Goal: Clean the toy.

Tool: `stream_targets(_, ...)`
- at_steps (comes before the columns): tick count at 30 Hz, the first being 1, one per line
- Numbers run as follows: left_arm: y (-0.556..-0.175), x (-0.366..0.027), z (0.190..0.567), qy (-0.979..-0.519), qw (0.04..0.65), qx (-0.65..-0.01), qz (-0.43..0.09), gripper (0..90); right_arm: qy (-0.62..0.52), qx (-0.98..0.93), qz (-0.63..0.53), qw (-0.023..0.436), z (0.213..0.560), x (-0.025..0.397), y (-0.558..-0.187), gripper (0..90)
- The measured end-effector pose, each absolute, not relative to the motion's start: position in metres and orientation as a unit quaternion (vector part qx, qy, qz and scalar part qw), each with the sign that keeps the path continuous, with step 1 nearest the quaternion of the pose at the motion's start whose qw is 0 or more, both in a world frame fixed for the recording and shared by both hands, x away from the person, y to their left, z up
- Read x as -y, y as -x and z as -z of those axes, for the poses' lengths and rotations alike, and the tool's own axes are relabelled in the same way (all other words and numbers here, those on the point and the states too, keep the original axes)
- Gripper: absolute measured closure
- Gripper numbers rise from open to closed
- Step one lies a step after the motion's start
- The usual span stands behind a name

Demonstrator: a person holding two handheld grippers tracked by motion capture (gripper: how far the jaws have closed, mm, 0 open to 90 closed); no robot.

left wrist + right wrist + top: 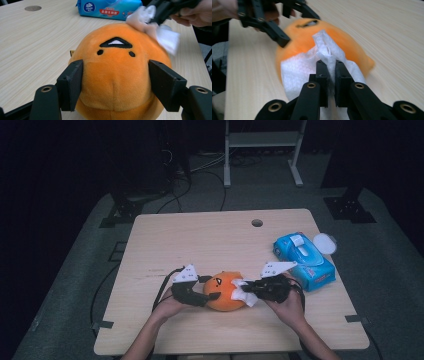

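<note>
- Plush (226, 291), orange, round, stitched face, sits on table (200, 240) near the 6 o'clock edge, between both grippers.
- Left gripper (115, 82) at plush's 9 o'clock; jaws spread wide, pressed against both sides of the plush, clamping it.
- Right gripper (331, 65) at plush's 3 o'clock; jaws nearly together, pinching white wipe (298, 70).
- Wipe lies against plush's surface, touching it.
- Blue wipes pack (303, 260) at 2 o'clock from the plush, near the right hand (291, 306).
</note>
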State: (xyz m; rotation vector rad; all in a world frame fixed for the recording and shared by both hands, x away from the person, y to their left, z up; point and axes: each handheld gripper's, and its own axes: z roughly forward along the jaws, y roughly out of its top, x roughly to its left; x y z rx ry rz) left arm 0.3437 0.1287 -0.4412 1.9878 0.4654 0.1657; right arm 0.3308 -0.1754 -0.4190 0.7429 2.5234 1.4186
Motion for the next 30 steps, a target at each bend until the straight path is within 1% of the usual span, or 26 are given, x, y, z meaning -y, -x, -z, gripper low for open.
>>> stream_targets(2, -0.344, -0.128, 0.441, -0.829, 0.520, -0.195, -0.071, 29.6, -0.257, -0.841, -0.471, 0.063, 0.423, 0.180, -0.334, 82.9)
stream_targets(4, -0.345, -0.128, 0.441, -0.828, 0.518, -0.202, -0.077, 26.5, -0.256, -0.845, -0.466, 0.056, 0.425, 0.180, -0.333, 82.9)
stream_targets(5, -0.345, -0.128, 0.441, -0.827, 0.515, -0.212, -0.078, 23.7, -0.256, -0.846, -0.465, 0.054, 0.425, 0.180, -0.332, 82.9)
stream_targets(6, -0.347, -0.128, 0.441, -0.826, 0.508, -0.231, -0.077, 18.4, -0.255, -0.847, -0.463, 0.051, 0.426, 0.181, -0.331, 82.9)
stream_targets(7, -0.348, -0.129, 0.442, -0.823, 0.510, -0.239, -0.075, 15.9, -0.254, -0.850, -0.460, 0.045, 0.427, 0.181, -0.330, 82.9)
stream_targets(10, -0.348, -0.129, 0.442, -0.824, 0.512, -0.234, -0.066, 17.1, -0.251, -0.854, -0.454, 0.034, 0.430, 0.181, -0.324, 82.9)
stream_targets(11, -0.346, -0.127, 0.442, -0.823, 0.517, -0.226, -0.065, 21.1, -0.251, -0.856, -0.451, 0.034, 0.431, 0.180, -0.323, 82.9)
stream_targets(14, -0.344, -0.124, 0.439, -0.825, 0.518, -0.219, -0.064, 24.9, -0.244, -0.855, -0.456, 0.043, 0.424, 0.177, -0.318, 82.9)
stream_targets(18, -0.337, -0.115, 0.436, -0.830, 0.518, -0.193, -0.076, 27.0, -0.219, -0.848, -0.480, 0.053, 0.412, 0.163, -0.313, 82.9)
stream_targets(21, -0.335, -0.113, 0.435, -0.835, 0.510, -0.186, -0.085, 27.5, -0.211, -0.851, -0.477, 0.067, 0.409, 0.159, -0.313, 82.9)
stream_targets(25, -0.336, -0.114, 0.438, -0.834, 0.513, -0.188, -0.082, 27.9, -0.232, -0.849, -0.469, 0.078, 0.414, 0.171, -0.318, 82.9)
stream_targets(30, -0.335, -0.111, 0.437, -0.834, 0.511, -0.188, -0.086, 28.3, -0.264, -0.842, -0.466, 0.070, 0.421, 0.188, -0.325, 82.9)
